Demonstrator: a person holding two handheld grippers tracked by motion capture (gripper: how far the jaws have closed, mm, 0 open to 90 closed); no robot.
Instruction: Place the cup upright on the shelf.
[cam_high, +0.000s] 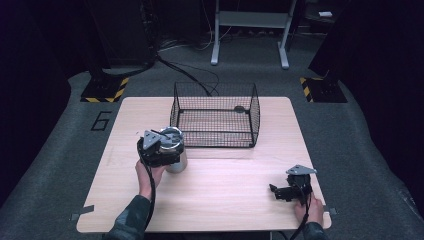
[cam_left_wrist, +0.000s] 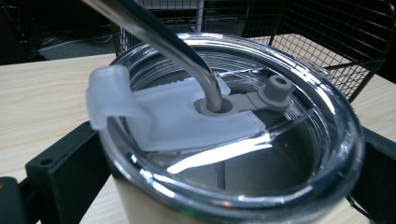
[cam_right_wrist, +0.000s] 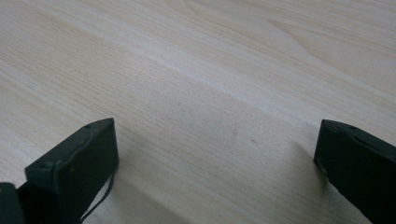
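Observation:
A steel tumbler (cam_high: 177, 163) with a clear lid (cam_left_wrist: 299, 140) and a bent metal straw (cam_left_wrist: 173, 44) stands upright on the wooden table (cam_high: 225, 195), just off the front left corner of a black wire basket (cam_high: 215, 140). My left gripper (cam_high: 171, 150) is shut on the tumbler below the lid, one black jaw on each side of it (cam_left_wrist: 224, 186). At the table's right front, my right gripper (cam_high: 274, 192) rests low over bare wood, open with nothing between its jaws (cam_right_wrist: 215, 140).
The basket holds one small dark object (cam_high: 240, 108) at its back right. Bare tabletop lies between the two grippers. Beyond the table are grey carpet, cables and a metal stand (cam_high: 250, 30).

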